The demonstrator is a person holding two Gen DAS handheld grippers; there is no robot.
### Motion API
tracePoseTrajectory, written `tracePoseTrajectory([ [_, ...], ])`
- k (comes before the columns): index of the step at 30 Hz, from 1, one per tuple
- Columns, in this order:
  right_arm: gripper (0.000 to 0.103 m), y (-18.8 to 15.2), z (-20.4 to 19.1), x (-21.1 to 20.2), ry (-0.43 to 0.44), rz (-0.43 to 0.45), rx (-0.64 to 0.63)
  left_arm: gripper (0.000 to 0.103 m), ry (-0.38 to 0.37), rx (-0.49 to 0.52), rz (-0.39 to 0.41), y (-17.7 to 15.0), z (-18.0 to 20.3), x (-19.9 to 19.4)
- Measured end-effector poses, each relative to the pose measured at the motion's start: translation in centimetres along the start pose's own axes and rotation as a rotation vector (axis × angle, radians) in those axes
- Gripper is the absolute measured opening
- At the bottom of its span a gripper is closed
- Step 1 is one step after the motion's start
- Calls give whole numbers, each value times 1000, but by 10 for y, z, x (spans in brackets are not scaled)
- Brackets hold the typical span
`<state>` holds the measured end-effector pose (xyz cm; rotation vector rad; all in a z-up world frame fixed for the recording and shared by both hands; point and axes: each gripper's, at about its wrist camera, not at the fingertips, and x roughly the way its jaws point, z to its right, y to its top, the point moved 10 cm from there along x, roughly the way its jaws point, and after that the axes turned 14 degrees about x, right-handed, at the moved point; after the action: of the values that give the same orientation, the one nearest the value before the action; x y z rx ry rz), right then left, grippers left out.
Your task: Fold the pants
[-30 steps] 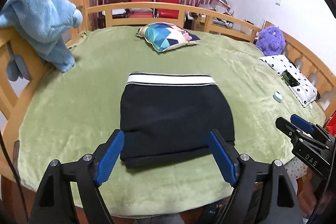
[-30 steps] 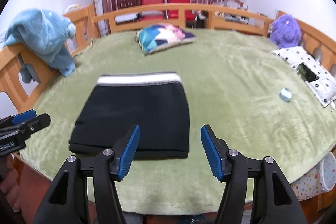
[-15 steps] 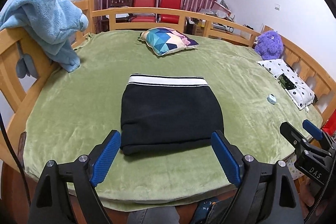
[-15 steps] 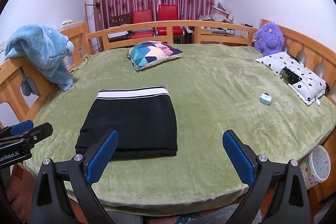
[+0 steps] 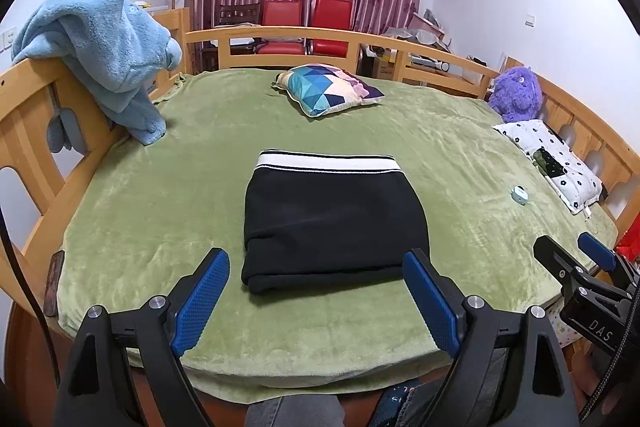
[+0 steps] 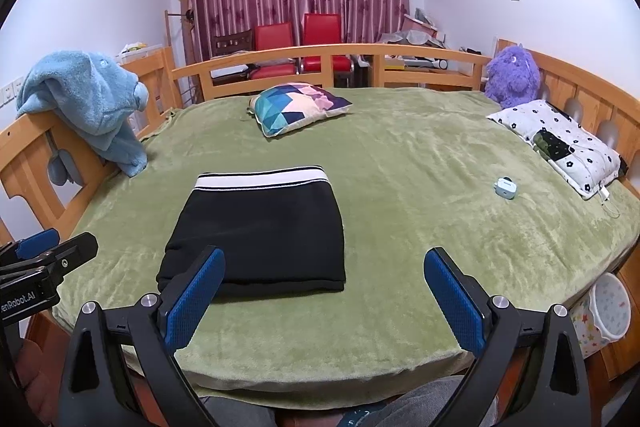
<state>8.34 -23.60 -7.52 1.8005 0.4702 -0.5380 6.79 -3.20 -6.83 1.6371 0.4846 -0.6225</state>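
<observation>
The black pants [image 5: 332,223] lie folded into a compact rectangle on the green blanket [image 5: 440,163], white waistband on the far side. They also show in the right wrist view [image 6: 260,231]. My left gripper [image 5: 316,291] is open and empty, held back above the bed's near edge, just short of the fold. My right gripper [image 6: 324,295] is open wide and empty, also near the front edge, to the right of the pants. Each gripper shows at the edge of the other's view.
A patterned cushion [image 5: 328,95] lies at the back. A blue towel [image 5: 104,51] hangs on the left wooden rail. A purple plush [image 6: 512,77], a dotted pillow [image 6: 560,143] and a small light-blue case [image 6: 506,188] sit at the right. A wooden rail rings the bed.
Both grippers have drawn back from the folded pants toward the bed's front edge and risen. The right gripper has opened wider. The pants have not moved.
</observation>
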Motion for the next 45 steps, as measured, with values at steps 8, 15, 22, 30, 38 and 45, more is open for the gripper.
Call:
tracePoseTrajectory([
  [8, 99, -1, 0, -8, -12, 10, 3, 88, -7, 1, 0, -2, -2, -1],
  [15, 99, -2, -3, -12, -22, 19, -6, 88, -3, -3, 1, -2, -1, -5],
  [22, 99, -1, -4, -14, -32, 26, -7, 88, 0, -2, 2, -2, -2, -6],
  [30, 99, -1, -7, -18, -39, 36, -12, 88, 2, -11, 6, 1, -1, -10],
  [38, 99, -1, -8, -20, -41, 41, -10, 88, 2, -16, 9, 1, 0, -11],
  [45, 99, -1, -9, -20, -40, 40, -10, 88, 4, -14, 8, 0, 0, -11],
])
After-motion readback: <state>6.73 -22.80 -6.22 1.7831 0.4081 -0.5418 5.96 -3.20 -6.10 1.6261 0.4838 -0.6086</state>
